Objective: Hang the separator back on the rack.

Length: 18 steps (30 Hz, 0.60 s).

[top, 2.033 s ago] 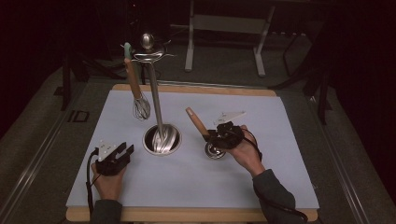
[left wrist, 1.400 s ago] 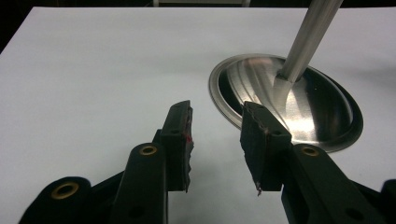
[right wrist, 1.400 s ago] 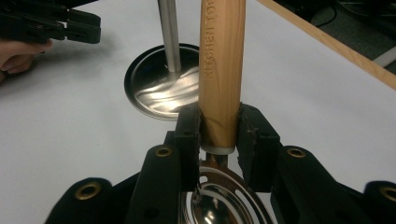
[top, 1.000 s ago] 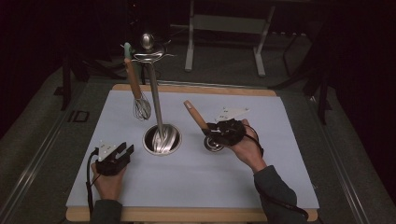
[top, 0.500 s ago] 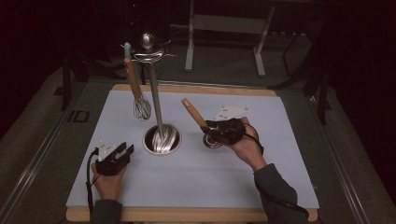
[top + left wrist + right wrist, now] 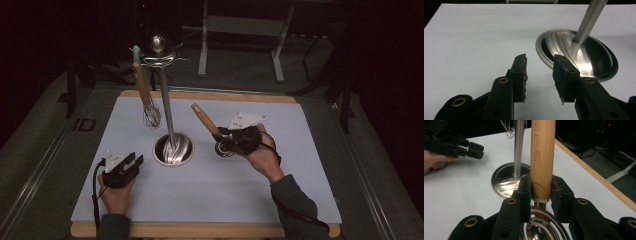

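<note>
Right gripper (image 6: 541, 188) clamps the wooden-handled utensil (image 6: 542, 157), probably a strainer, lifted but unhung; rack (image 6: 165, 100) left; whisk (image 6: 150, 112) hangs already.

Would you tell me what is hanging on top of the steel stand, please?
A whisk with a wooden handle hangs from the ring at the top of the steel stand, its wire head just above the mat. The hook holding it cannot be made out.
</note>
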Motion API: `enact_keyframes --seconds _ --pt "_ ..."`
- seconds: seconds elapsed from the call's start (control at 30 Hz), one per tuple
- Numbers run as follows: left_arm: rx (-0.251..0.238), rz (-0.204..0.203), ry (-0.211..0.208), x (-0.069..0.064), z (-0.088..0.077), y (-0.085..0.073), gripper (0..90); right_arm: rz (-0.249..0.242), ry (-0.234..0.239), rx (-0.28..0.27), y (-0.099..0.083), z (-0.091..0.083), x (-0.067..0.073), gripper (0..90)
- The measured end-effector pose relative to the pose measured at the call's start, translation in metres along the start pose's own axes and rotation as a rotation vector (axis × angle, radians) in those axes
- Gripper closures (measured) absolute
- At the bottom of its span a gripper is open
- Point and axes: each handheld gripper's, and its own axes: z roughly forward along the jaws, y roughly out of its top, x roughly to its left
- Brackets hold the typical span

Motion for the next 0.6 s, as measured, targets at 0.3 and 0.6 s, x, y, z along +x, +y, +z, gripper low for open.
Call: enact_keyframes --seconds 0.3,0.6 --pt "0.001 0.000 0.000 0.0000 -0.0001 0.0000 63.9 -0.014 -0.013 -0.020 0.0037 -0.0045 0.0005 71.0" --pt "0.001 0.001 0.000 -0.0001 0.0000 0.0000 64.0 -0.030 -0.021 -0.046 0.0075 -0.0093 0.0000 71.0"
